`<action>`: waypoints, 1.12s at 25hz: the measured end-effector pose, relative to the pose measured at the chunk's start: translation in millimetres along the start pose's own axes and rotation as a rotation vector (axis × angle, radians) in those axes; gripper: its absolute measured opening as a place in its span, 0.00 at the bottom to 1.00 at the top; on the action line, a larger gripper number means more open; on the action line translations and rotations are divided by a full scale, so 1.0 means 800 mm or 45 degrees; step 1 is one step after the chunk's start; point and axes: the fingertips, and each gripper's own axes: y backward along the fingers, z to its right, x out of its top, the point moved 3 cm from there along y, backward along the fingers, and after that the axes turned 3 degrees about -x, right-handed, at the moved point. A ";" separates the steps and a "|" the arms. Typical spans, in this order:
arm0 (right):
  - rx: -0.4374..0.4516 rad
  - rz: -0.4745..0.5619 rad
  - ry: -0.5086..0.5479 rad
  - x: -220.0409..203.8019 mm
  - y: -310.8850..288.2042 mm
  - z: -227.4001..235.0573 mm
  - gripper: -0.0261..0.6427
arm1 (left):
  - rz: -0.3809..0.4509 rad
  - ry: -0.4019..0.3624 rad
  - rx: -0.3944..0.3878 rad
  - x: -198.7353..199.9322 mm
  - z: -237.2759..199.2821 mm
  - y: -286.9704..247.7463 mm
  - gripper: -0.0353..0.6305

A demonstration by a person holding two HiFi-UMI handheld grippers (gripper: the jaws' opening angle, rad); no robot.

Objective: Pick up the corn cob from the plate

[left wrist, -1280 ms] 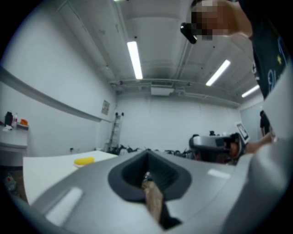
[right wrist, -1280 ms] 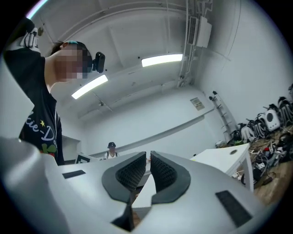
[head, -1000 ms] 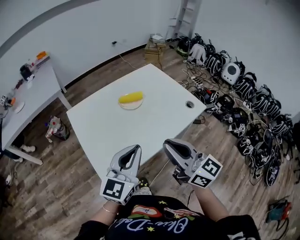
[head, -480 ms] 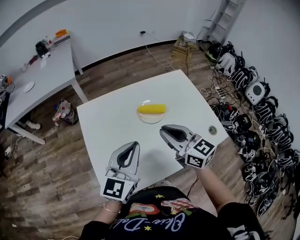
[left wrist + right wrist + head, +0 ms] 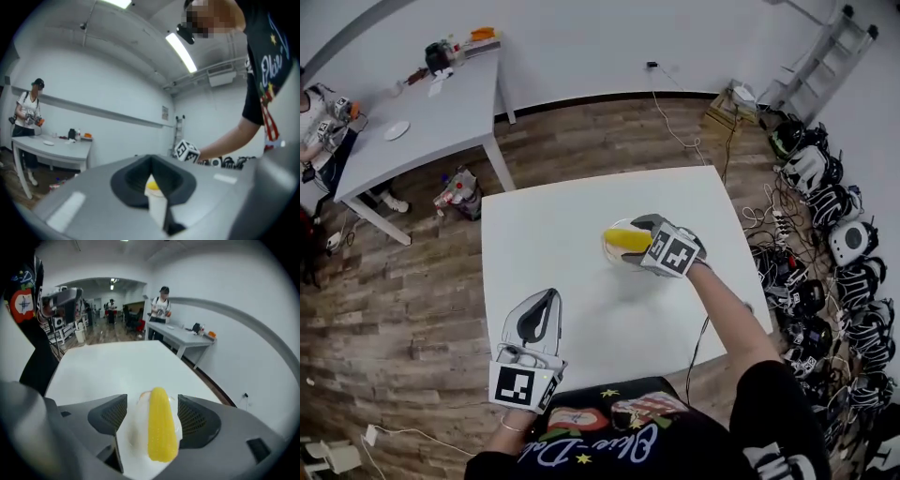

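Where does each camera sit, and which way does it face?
Head view: on the head, steeply down at the table; left claw, right claw, right arm show.
Left gripper view: on left claw, level across the table; shut jaws, right arm.
Right gripper view: on right claw, down at corn cob between opening jaws, untouched.
All show the corn cob.

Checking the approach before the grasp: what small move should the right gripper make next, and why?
Probably ease the right gripper down a little, then close on the corn cob. Its jaws are opening and stand on either side of the cob, which lies along the gap on the plate. Neither pad appears to touch it yet.
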 end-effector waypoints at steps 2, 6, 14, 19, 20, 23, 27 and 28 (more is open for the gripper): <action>0.086 -0.114 0.005 -0.016 -0.026 0.006 0.52 | -0.030 0.014 0.050 -0.005 -0.009 0.002 0.05; 0.171 -0.173 -0.038 -0.023 -0.055 0.016 0.53 | -0.058 0.038 0.119 -0.015 -0.021 0.007 0.05; 0.214 -0.258 -0.110 -0.042 -0.082 0.027 0.53 | -0.075 0.067 0.192 -0.019 -0.024 0.024 0.05; 0.225 -0.300 -0.136 -0.043 -0.090 0.030 0.52 | -0.079 0.065 0.201 -0.017 -0.026 0.034 0.05; 0.234 -0.309 -0.152 -0.042 -0.090 0.029 0.52 | -0.079 0.066 0.202 -0.017 -0.027 0.037 0.05; 0.235 -0.328 -0.173 -0.040 -0.089 0.026 0.43 | -0.079 0.066 0.198 -0.017 -0.029 0.043 0.05; 0.119 -0.232 -0.270 -0.035 -0.075 0.028 0.42 | -0.074 0.049 0.174 -0.014 -0.031 0.049 0.05; 0.077 -0.162 -0.339 -0.031 -0.065 0.032 0.42 | -0.071 0.048 0.168 -0.015 -0.032 0.050 0.05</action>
